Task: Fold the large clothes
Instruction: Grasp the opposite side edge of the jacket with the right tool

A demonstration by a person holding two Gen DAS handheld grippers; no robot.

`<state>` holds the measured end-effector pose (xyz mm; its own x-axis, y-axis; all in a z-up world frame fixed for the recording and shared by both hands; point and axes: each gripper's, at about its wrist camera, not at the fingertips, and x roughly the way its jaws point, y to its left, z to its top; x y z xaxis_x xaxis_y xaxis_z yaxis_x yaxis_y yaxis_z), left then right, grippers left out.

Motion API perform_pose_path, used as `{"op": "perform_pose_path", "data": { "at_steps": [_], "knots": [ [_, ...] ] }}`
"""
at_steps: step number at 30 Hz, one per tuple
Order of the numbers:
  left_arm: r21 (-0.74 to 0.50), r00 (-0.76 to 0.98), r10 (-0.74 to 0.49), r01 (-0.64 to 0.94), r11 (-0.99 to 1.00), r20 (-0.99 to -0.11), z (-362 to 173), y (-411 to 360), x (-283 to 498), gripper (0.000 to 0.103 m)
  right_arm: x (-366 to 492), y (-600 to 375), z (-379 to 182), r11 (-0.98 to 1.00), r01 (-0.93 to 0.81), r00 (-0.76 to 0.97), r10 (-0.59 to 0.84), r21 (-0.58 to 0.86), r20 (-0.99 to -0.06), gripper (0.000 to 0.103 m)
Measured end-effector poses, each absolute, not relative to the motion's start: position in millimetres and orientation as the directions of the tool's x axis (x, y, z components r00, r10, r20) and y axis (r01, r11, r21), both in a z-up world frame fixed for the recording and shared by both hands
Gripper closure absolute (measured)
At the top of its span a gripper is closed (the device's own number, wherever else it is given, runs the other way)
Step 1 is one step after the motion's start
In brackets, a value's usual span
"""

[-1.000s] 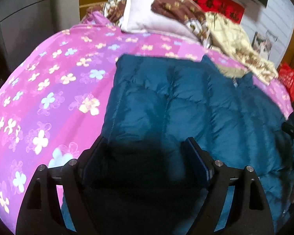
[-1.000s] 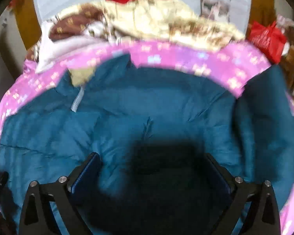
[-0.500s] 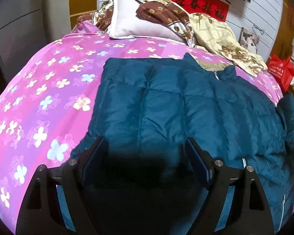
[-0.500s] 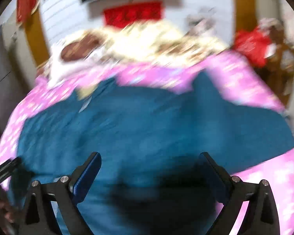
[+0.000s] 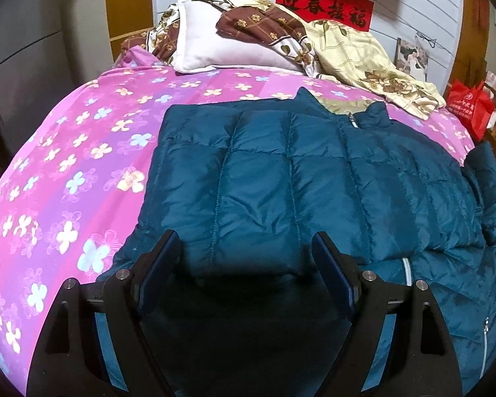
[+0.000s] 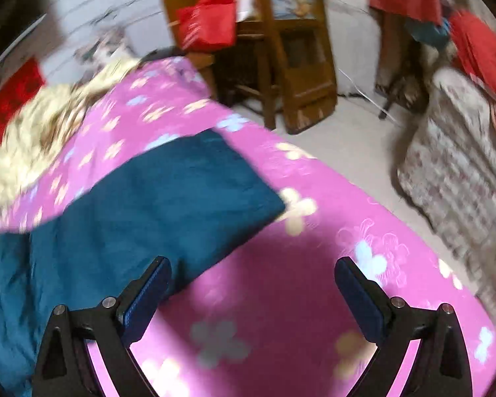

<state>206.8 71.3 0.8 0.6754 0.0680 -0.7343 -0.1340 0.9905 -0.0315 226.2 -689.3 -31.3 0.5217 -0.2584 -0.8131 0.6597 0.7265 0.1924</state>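
A dark teal quilted puffer jacket [image 5: 281, 182] lies spread on a bed with a pink flowered sheet [image 5: 66, 172]. Its left sleeve is folded in over the front, and the zipper [image 5: 406, 268] shows lower right. My left gripper [image 5: 248, 258] hovers open above the jacket's near part, nothing between its pads. In the blurred right wrist view, the jacket's other sleeve [image 6: 148, 198] stretches out flat over the pink sheet [image 6: 314, 281]. My right gripper [image 6: 253, 284] stands open over bare sheet just off that sleeve's end, its left finger [image 6: 148, 294] by the sleeve's edge.
Pillows [image 5: 215, 49] and a crumpled cream blanket [image 5: 363, 63] pile up at the head of the bed. A red bag [image 5: 469, 106] hangs beyond the bed's right side. A wooden chair [image 6: 281, 66] and a patterned armchair [image 6: 463, 165] stand on the floor past the bed's edge.
The right gripper swept far to the right, from over the jacket's body to the outstretched sleeve end by the bed's edge. The left gripper drew back a little, still open.
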Motion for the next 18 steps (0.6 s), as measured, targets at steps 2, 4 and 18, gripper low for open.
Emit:
{"op": "perform_pose_path", "data": {
  "at_steps": [2, 4, 18],
  "knots": [
    [-0.025, 0.676, 0.078, -0.140, 0.990, -0.733, -1, 72, 208, 0.021, 226, -695, -33, 0.717, 0.666, 0.541, -0.274, 0.206, -0.795, 0.003],
    [-0.020, 0.675, 0.083, -0.144, 0.989, -0.733, -3, 73, 208, 0.021, 237, -690, -34, 0.732, 0.656, 0.537, -0.283, 0.183, -0.795, 0.001],
    [-0.009, 0.664, 0.101, -0.160, 0.987, -0.741, -6, 76, 210, 0.021, 260, -645, -22, 0.870, 0.493, 0.587, -0.341, -0.010, -0.735, 0.093]
  ]
}}
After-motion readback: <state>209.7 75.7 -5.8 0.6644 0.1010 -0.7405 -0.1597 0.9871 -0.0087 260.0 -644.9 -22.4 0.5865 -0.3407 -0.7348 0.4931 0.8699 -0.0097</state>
